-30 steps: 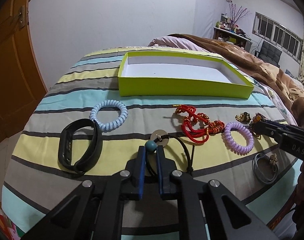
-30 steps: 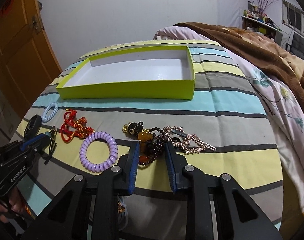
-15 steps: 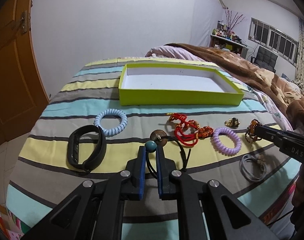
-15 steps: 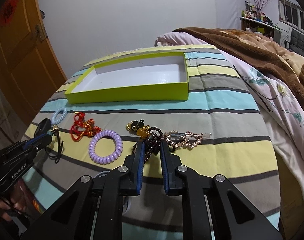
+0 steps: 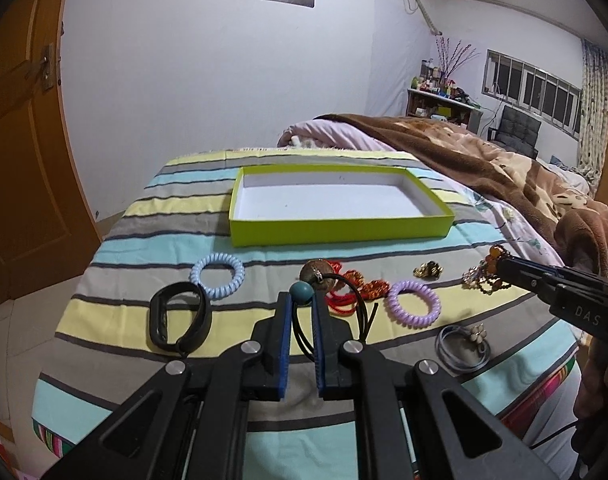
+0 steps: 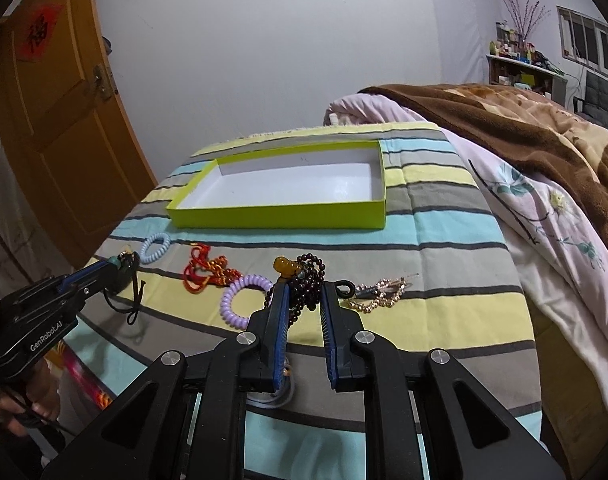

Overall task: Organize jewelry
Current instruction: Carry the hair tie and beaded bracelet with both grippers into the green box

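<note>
My left gripper [image 5: 301,300] is shut on a black cord necklace [image 5: 314,273], pinching its teal bead; the brown pendant and cord ends hang above the striped bedspread. My right gripper [image 6: 302,288] is shut on a dark bead bracelet [image 6: 310,276] with an amber bead, lifted off the bed. An empty yellow-green box [image 5: 340,233] lies beyond both. In the right wrist view the left gripper [image 6: 117,267] shows at the left; in the left wrist view the right gripper [image 5: 500,262] shows at the right.
On the bedspread lie a black wristband [image 5: 179,322], a blue spiral tie [image 5: 217,276], a red cord [image 5: 354,282], a purple spiral tie [image 5: 414,309], a gold charm [image 5: 428,270], a grey cord ring [image 5: 462,344] and a gold hair clip [image 6: 380,294]. A brown blanket [image 6: 524,128] is heaped to the right.
The right jaws closed on the bead bracelet and raised it off the bed. My left gripper rose too, lifting the pendant clear of the bedspread.
</note>
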Available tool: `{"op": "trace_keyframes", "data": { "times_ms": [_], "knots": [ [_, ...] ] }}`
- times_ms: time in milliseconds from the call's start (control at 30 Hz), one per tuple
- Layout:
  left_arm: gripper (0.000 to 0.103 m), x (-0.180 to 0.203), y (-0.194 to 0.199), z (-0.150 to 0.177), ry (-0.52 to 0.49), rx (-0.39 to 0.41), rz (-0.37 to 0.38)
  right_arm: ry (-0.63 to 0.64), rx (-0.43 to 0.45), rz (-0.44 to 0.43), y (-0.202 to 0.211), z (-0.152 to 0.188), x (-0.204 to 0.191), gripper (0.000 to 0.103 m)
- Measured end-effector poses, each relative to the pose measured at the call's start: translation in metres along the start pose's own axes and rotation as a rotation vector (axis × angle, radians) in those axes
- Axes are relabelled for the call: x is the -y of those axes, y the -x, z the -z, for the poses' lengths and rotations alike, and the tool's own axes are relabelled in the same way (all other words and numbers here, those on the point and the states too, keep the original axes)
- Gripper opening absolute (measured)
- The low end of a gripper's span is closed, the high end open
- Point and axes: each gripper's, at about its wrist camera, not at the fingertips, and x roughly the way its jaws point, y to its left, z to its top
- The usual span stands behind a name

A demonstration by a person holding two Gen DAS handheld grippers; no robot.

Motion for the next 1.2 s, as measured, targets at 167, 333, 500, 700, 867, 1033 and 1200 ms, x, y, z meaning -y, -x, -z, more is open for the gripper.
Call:
{"op": "trace_keyframes", "data": {
  "times_ms": [167, 333, 500, 700, 867, 1033, 1200],
  "knots": [
    [0.01, 0.0, -0.006, -0.011, 0.0, 0.005, 0.02, 0.016, 0.011, -0.015, -0.001, -0.009, -0.005, 0.016],
    [0.01, -0.001, -0.015, -0.029, -0.004, 0.024, 0.024, 0.036, 0.026, -0.019, -0.009, -0.027, -0.006, 0.016],
    [0.01, -0.002, -0.029, -0.052, -0.028, 0.047, 0.011, 0.054, 0.035, -0.014, -0.024, -0.051, -0.001, 0.016],
    [0.01, -0.008, -0.055, -0.078, -0.031, 0.059, 0.002, 0.08, 0.034, 0.009, -0.05, -0.08, 0.006, 0.016],
    [0.01, -0.015, -0.082, -0.096, -0.028, 0.056, -0.001, 0.08, 0.022, 0.026, -0.078, -0.102, 0.018, 0.016],
    [0.01, -0.025, -0.113, -0.112, -0.017, 0.035, -0.016, 0.08, -0.01, 0.038, -0.11, -0.116, 0.027, 0.016],
    [0.01, -0.03, -0.144, -0.118, -0.023, -0.002, -0.04, 0.084, -0.054, 0.059, -0.144, -0.124, 0.037, 0.016]
  ]
}}
